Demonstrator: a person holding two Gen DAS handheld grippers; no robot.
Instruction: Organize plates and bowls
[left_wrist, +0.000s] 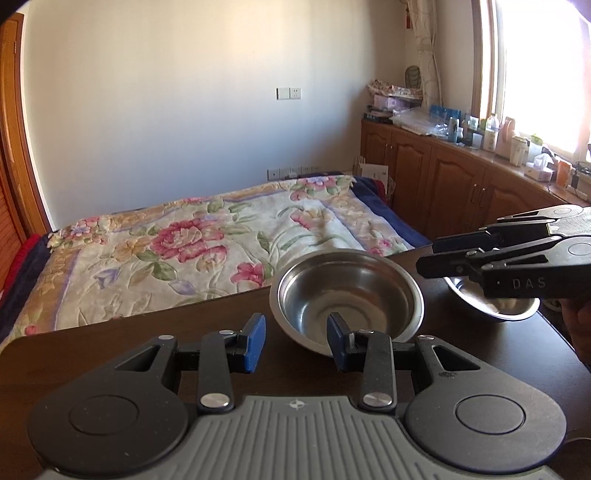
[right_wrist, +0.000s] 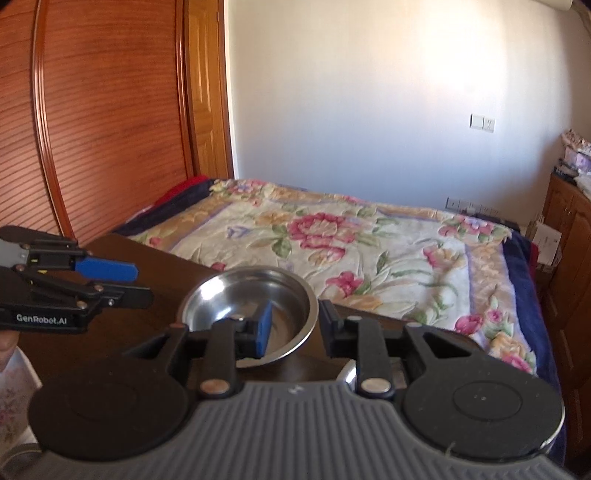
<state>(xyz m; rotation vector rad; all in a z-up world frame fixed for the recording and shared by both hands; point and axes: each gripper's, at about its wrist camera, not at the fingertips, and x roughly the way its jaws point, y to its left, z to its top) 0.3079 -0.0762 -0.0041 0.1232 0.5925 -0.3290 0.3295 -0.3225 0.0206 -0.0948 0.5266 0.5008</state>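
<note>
**Steel bowls on the dark worktop, both grippers spread**

The steel bowl (left_wrist: 347, 295) sits upright on the dark wooden worktop (left_wrist: 129, 354), near its far edge, with the flower-patterned bed (left_wrist: 207, 240) just beyond. In the left wrist view a second steel bowl (left_wrist: 491, 302) shows to the right of the first, partly hidden behind the right gripper (left_wrist: 428, 254), so how it rests cannot be told.

The left gripper (left_wrist: 295, 341) hovers at the near side of the first bowl with its fingers apart; the right blue pad (left_wrist: 338, 341) overlaps the bowl's near rim in the picture, the left pad (left_wrist: 255, 341) stands over bare wood. Nothing is clamped.

In the right wrist view the right gripper (right_wrist: 295, 328) also has its fingers apart, straddling the near right rim of a steel bowl (right_wrist: 247, 306): one blue pad (right_wrist: 264, 328) lies inside the basin, the other finger outside the rim. Whether they touch the metal cannot be told. The left gripper (right_wrist: 140, 284) enters from the left, beside this bowl.
</note>
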